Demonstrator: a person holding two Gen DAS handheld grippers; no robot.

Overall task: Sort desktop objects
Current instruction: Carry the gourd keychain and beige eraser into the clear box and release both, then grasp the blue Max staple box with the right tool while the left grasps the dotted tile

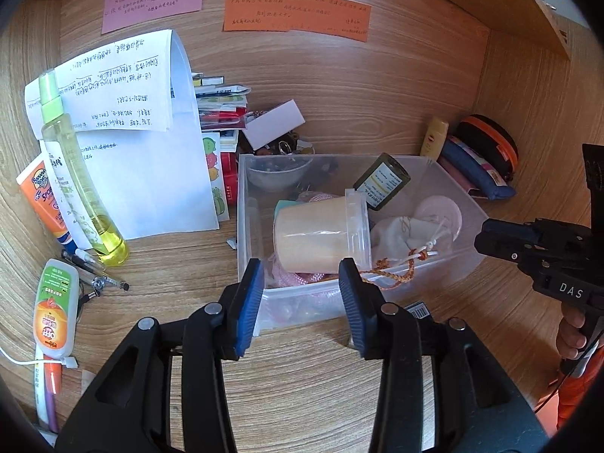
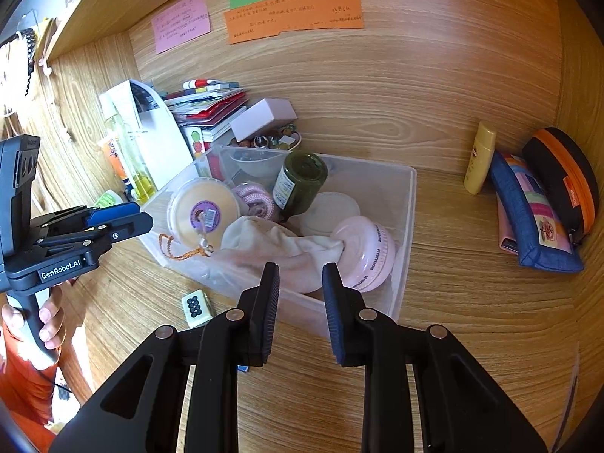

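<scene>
A clear plastic bin [image 1: 458, 192] [image 2: 407, 204] stands mid-desk. It holds a yellow lidded tub [image 1: 321, 232] [image 2: 204, 213], a dark green jar [image 1: 381, 181] [image 2: 300, 185], a white cloth pouch [image 1: 400, 234] [image 2: 271, 249] and a pink round case [image 2: 366, 253]. My left gripper [image 1: 302, 302] is open and empty at the bin's near wall, in front of the tub. My right gripper [image 2: 300, 311] is open and empty over the bin's near edge by the pouch. Each gripper shows from the side in the other view, the right [image 1: 502, 243] and the left [image 2: 113, 219].
Left of the bin lie papers [image 1: 151, 173], a green spray bottle [image 1: 79, 173], sunscreen [image 1: 41, 200], pens [image 1: 94, 268] and an OFF bottle [image 1: 53, 313]. A mahjong tile [image 2: 194, 307] lies in front. At right are a yellow tube [image 2: 479, 158] and pouches [image 2: 536, 211].
</scene>
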